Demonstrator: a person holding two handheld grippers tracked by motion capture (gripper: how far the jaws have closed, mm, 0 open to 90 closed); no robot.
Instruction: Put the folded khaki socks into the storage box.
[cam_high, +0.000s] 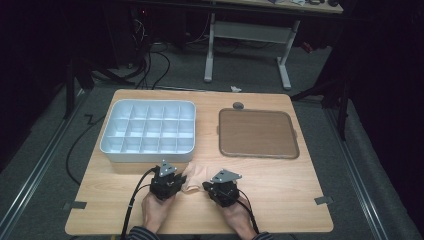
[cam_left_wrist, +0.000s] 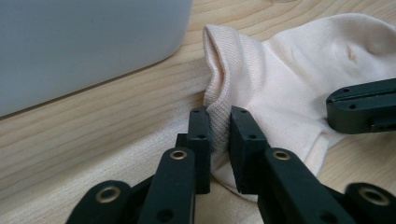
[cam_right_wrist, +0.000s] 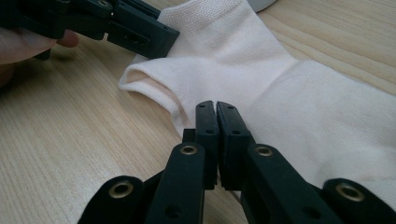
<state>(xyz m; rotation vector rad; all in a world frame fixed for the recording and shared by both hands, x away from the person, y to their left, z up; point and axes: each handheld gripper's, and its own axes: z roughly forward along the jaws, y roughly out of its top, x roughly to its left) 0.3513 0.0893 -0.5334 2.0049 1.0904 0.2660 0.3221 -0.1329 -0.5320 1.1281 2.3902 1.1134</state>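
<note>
A pale cream sock (cam_high: 194, 176) lies flat on the wooden table, near the front and between my two hands. In the left gripper view, my left gripper (cam_left_wrist: 219, 116) is shut on the sock's (cam_left_wrist: 289, 79) ribbed cuff edge, with fabric pinched between the jaws. In the right gripper view, my right gripper (cam_right_wrist: 215, 108) has its jaws pressed together on the edge of the sock (cam_right_wrist: 280, 93) beside the cuff opening. From above, the left gripper (cam_high: 180, 178) holds the sock's left end and the right gripper (cam_high: 206, 184) its right side.
A white tray (cam_high: 148, 131) with several compartments stands just behind the sock, its wall (cam_left_wrist: 84, 42) close to my left gripper. A brown flat tray (cam_high: 257, 133) sits at the back right. A small dark round object (cam_high: 238, 105) lies behind it.
</note>
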